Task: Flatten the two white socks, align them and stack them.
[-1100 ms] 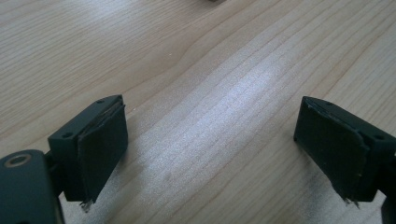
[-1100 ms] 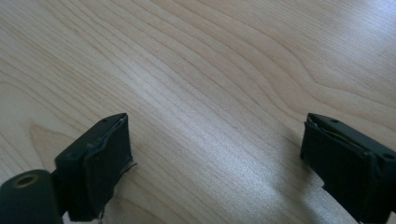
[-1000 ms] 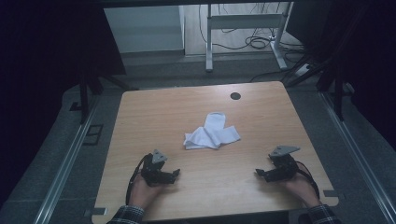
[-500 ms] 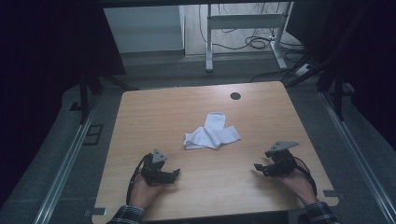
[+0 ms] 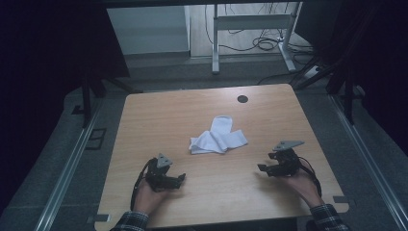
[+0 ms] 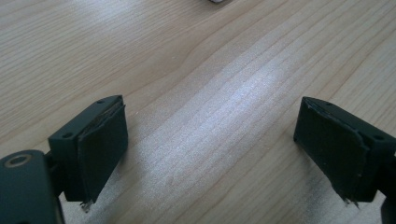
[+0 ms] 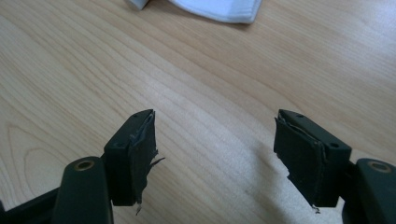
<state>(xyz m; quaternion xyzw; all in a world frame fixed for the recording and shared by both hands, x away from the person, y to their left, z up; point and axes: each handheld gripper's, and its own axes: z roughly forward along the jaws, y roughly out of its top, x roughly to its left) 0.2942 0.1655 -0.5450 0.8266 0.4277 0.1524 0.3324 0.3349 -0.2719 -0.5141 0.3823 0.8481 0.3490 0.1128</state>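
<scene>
The light wooden worktop [image 5: 159, 125] carries a crumpled white cloth [image 5: 217, 138] at its centre. The left gripper [image 5: 179, 179], at seven o'clock, has its fingers wide apart and empty. At four o'clock, the right gripper [image 5: 262, 168] has fingers apart with nothing between, having just been closing.

The socks [image 5: 219, 136] are laid mid-table [image 5: 159, 120]; the left gripper [image 5: 175, 179] and right gripper [image 5: 263, 168] are placed nearer, either side.

Two white socks [image 5: 219, 138] lie crossed and overlapping, flat on the wooden table [image 5: 159, 120], near its centre, well clear of every edge.
</scene>
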